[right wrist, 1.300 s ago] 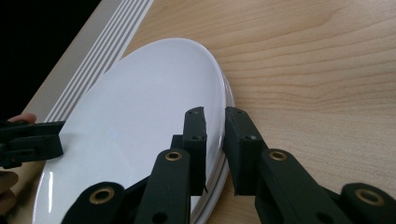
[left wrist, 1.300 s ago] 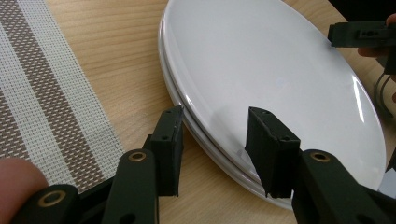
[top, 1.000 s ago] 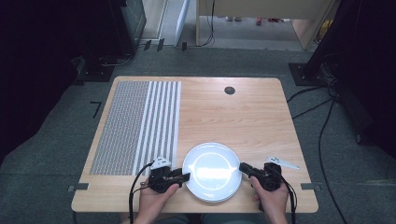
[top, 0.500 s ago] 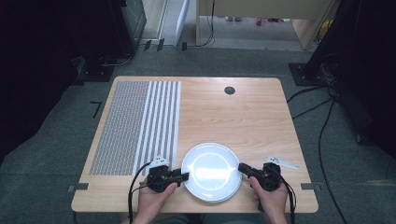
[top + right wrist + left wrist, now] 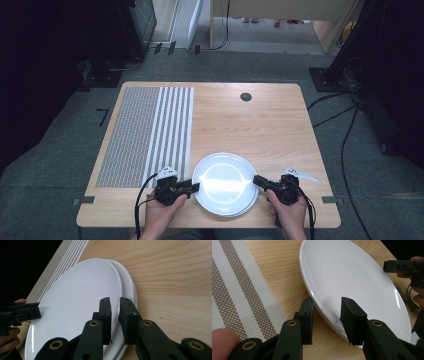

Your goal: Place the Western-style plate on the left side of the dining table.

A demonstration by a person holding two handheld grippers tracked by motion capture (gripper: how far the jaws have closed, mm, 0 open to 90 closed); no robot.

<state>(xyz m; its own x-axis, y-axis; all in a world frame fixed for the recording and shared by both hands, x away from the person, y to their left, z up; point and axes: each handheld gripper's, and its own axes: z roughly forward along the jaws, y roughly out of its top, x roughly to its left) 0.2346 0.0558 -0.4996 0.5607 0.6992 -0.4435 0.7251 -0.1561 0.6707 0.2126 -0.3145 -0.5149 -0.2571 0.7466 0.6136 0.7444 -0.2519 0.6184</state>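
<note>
A: Where do the plates sit on the tabletop (image 5: 260, 130)?

B: Near its near edge, about midway along it. The right gripper view shows two white plates stacked: an upper plate (image 5: 75, 302) and a lower plate (image 5: 130, 287) whose rim peeks out beyond it. In the high view the stack (image 5: 226, 183) lies just right of the striped woven placemat (image 5: 145, 132) that covers the left part of the tabletop.

A: And the left gripper (image 5: 194, 187)?

B: It comes in from the left side of the stack, held in the person's left hand (image 5: 162, 212). In the left gripper view its jaws stand apart, one on each side of the upper plate's rim (image 5: 322, 312): one jaw outside and below the rim, the other over the plate's face. They are not closed on it; a gap shows on both sides.

A: The right gripper (image 5: 257, 180)?

B: It meets the stack from the right, in the right hand (image 5: 287, 215). In the right gripper view its jaws are nearly together with the upper plate's edge running into the narrow gap between them. Whether they actually pinch the rim cannot be told.

A: Anything else on the tabletop?

B: A small dark round grommet (image 5: 245, 96) near the far edge, well apart from the plates.
</note>
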